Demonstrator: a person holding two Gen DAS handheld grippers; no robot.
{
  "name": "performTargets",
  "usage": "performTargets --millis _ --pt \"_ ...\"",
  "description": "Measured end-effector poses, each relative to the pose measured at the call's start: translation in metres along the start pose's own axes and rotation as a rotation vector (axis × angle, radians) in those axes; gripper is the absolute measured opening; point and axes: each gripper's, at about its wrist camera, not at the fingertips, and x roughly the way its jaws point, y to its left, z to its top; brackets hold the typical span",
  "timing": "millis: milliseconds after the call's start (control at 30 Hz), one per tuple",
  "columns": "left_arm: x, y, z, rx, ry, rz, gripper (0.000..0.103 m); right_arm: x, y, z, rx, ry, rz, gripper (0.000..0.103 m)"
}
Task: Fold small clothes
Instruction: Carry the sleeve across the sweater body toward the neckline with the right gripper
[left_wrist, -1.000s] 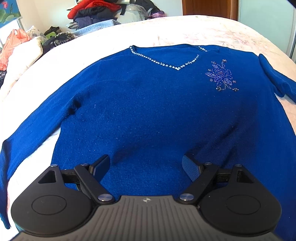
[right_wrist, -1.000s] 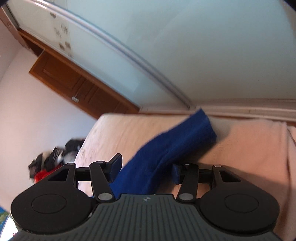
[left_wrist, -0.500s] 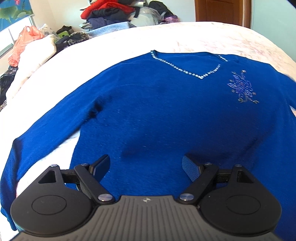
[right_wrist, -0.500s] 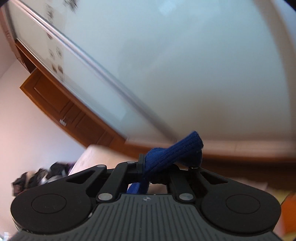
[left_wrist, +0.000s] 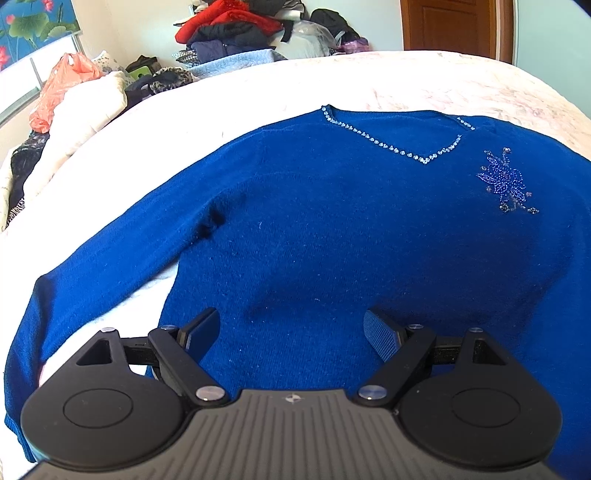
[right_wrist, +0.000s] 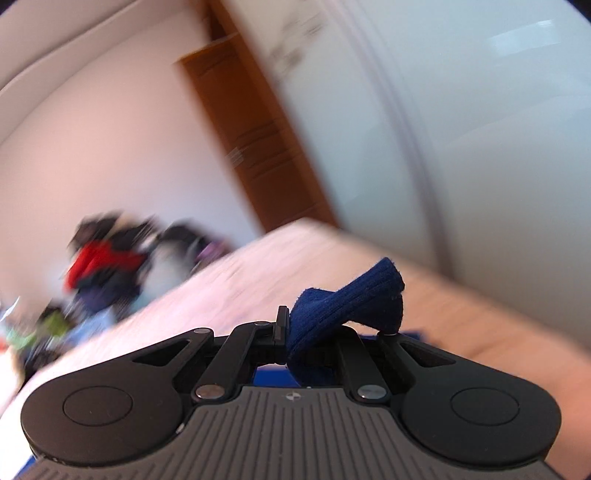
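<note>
**A:** Reading left to right, what is your left gripper (left_wrist: 291, 326) doing?

**B:** You are holding it with its jaws spread wide, gripping nothing. It is hovering over the lower body of the blue sweater (left_wrist: 332, 236), one fingertip toward the left side seam and the other toward the middle of the garment.

**A:** And where is the sweater lying?

**B:** It is lying face up and spread out on the bed (left_wrist: 406, 81), neckline pointing away from you. At far left, one long sleeve (left_wrist: 92, 280) is running down along the bed toward the near edge. In the centre, the beaded V-neck trim (left_wrist: 399, 149) is showing; to its right, a beaded flower motif (left_wrist: 504, 181) is sitting on the chest.

**A:** What is lying beyond the bed?

**B:** At far left an orange plastic bag (left_wrist: 62, 86) is resting on white bedding; farther right a pile of clothes (left_wrist: 240, 33) is heaped against the wall, and a wooden door (left_wrist: 454, 26) is standing at the right.

**A:** And your right gripper (right_wrist: 334, 332)?

**B:** You are pinching its jaws almost fully together on a ribbed blue cuff (right_wrist: 354, 299), which is bunching and sticking up above the fingers. That view is heavily blurred, with the bed behind the gripper and a pale sliding panel (right_wrist: 480, 129) to the right.
</note>
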Motion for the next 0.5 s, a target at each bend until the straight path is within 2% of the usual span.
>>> performTargets --millis 133,267,500 --pt "-0.001 -0.002 -0.002 0.011 -0.008 0.007 0.085 0.019 0.043 -0.025 -0.035 0.114 0.092 0.009" --pt "-0.001 -0.003 -0.003 0.016 -0.010 0.005 0.085 0.027 0.071 -0.044 -0.067 0.191 0.136 0.010" --pt "0.000 0.001 -0.002 0.004 -0.003 -0.003 0.085 0.007 0.093 -0.053 -0.127 0.217 0.145 0.010"
